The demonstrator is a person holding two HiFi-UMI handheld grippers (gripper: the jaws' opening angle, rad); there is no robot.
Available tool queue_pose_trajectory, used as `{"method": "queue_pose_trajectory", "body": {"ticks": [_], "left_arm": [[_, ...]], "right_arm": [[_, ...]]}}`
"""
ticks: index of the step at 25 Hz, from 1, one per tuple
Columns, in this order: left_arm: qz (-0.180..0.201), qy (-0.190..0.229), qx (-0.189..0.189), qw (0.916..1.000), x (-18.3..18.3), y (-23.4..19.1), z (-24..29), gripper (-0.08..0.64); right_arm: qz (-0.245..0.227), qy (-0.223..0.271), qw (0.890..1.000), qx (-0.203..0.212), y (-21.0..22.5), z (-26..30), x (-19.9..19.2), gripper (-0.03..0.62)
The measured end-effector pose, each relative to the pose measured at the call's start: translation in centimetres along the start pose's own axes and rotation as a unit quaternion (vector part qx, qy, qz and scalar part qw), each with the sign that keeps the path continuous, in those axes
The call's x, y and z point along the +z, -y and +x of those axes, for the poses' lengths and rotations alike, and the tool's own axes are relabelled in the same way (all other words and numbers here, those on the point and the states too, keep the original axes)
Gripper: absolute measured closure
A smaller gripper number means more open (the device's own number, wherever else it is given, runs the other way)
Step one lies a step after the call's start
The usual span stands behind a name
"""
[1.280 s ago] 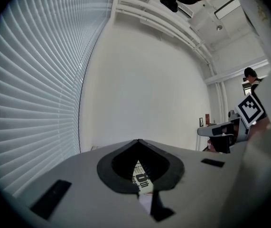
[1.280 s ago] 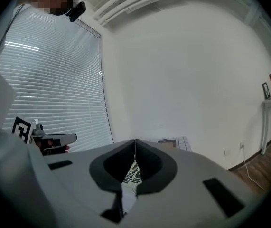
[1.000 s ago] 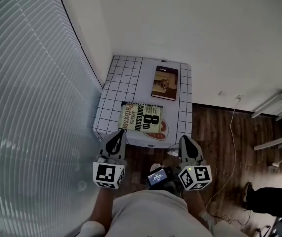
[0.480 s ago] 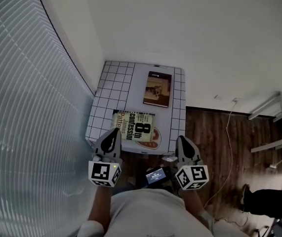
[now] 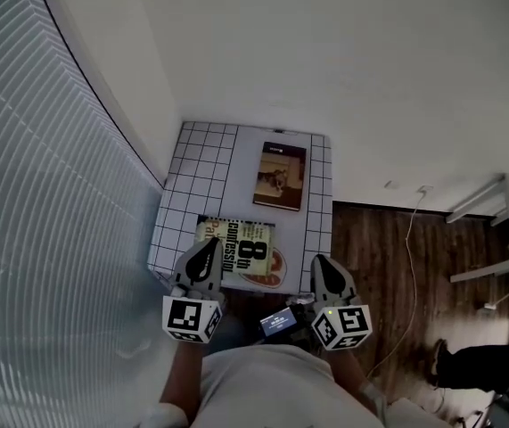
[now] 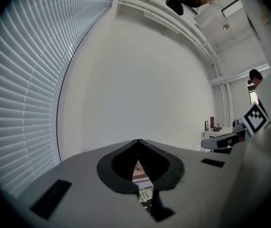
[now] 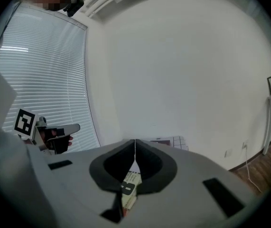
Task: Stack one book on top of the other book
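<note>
Books: two, both flat on the white grid-lined tabletop (image 5: 202,163), not yet stacked. Head view – pale green book (image 5: 239,250) lies along the near edge, about midway; dark brown book (image 5: 280,176) sits toward the far edge, right of centre, with bare top between them. Left gripper (image 5: 208,246) and right gripper (image 5: 320,264) are held side by side at the near edge, left tip over the green book's near-left corner in this view, right tip by the near-right corner of the top; contact cannot be judged from above. Change over the last second: both grippers have closed in on the near edge, where earlier they hung short of it; the books have not shifted. Left gripper view – jaws clenched tip to tip, nothing between; through the slot below them, slivers of the brown book (image 6: 137,168) and the green one (image 6: 145,194). Right gripper view – jaws likewise pressed together and empty, green book (image 7: 130,184) showing beneath. Reading: approach only; neither book is taken, and the jaws must part before one can be lifted onto the other
</note>
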State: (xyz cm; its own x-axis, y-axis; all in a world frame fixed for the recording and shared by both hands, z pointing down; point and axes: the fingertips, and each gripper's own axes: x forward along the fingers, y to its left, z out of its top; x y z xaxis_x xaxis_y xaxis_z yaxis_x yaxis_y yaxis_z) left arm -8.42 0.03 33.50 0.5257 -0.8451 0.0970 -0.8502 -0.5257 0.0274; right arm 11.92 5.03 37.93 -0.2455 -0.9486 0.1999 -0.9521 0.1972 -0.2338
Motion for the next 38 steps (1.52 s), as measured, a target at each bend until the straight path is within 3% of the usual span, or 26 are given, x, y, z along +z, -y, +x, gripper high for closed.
{"method": "queue_pose_trajectory", "body": {"ticks": [12, 26, 32, 38], "left_arm": [[-0.018, -0.017, -0.01, 0.9996, -2.3, -2.2, 3.7, 0.551], [-0.004, -0.045, -0.013, 0.9989, -3.3, -7.1, 9.0, 0.551], [0.0, -0.07, -0.034, 0.9969, -4.0, -7.9, 12.6, 0.551], [0.035, -0.095, -0.071, 0.9923, -4.5, -7.2, 16.3, 0.551]], "right_arm": [[-0.001, -0.03, 0.999, -0.031, 1.6, 4.5, -1.4, 0.583], [0.024, -0.055, 0.997, -0.048, 1.8, 10.6, -2.7, 0.583], [0.031, -0.061, 0.996, -0.059, 1.9, 12.1, -3.0, 0.583], [0.087, -0.068, 0.992, -0.064, 1.9, 13.3, -4.5, 0.583]]}}
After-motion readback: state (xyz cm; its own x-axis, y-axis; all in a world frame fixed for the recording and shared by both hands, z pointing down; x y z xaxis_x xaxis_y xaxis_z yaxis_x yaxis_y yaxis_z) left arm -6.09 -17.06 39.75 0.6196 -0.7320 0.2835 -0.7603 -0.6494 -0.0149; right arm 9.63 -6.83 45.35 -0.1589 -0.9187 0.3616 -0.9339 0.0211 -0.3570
